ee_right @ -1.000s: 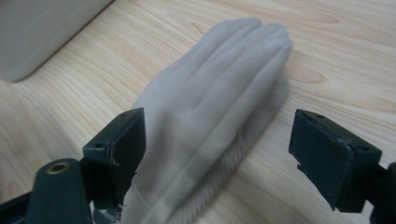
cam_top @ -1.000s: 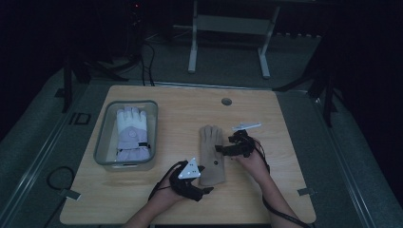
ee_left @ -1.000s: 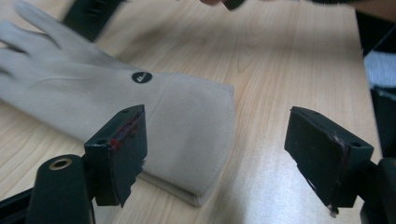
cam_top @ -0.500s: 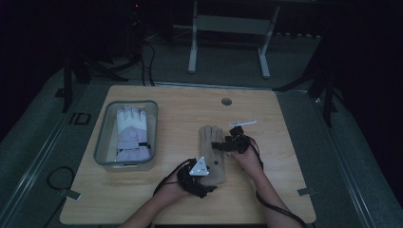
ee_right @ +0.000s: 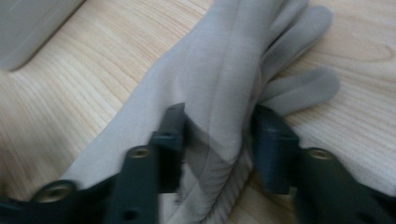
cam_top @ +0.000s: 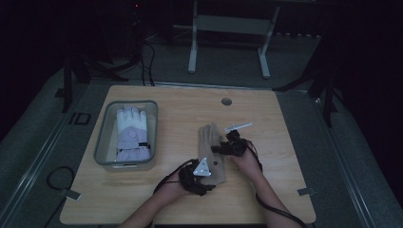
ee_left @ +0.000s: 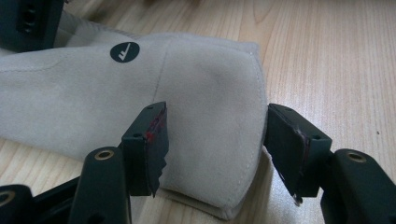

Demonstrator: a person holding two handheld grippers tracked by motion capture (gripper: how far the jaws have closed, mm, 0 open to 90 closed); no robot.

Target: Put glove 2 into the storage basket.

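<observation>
The left gripper (ee_left: pixel 212 154) has its jaws closing around the cuff of the beige glove (cam_top: pixel 212 152) – one pad still apart from the cloth. Further up, the right gripper (ee_right: pixel 217 140) has been closing and pinches the glove's gathered middle. Beyond, a white glove (cam_top: pixel 131 133) lies in the tray (cam_top: pixel 102 142)

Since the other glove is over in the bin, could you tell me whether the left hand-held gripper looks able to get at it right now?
Probably yes: the white glove lies uncovered in the open bin, with bare table between. But the left hand-held gripper, its jaws just closing, straddles the tan glove cuff.
</observation>
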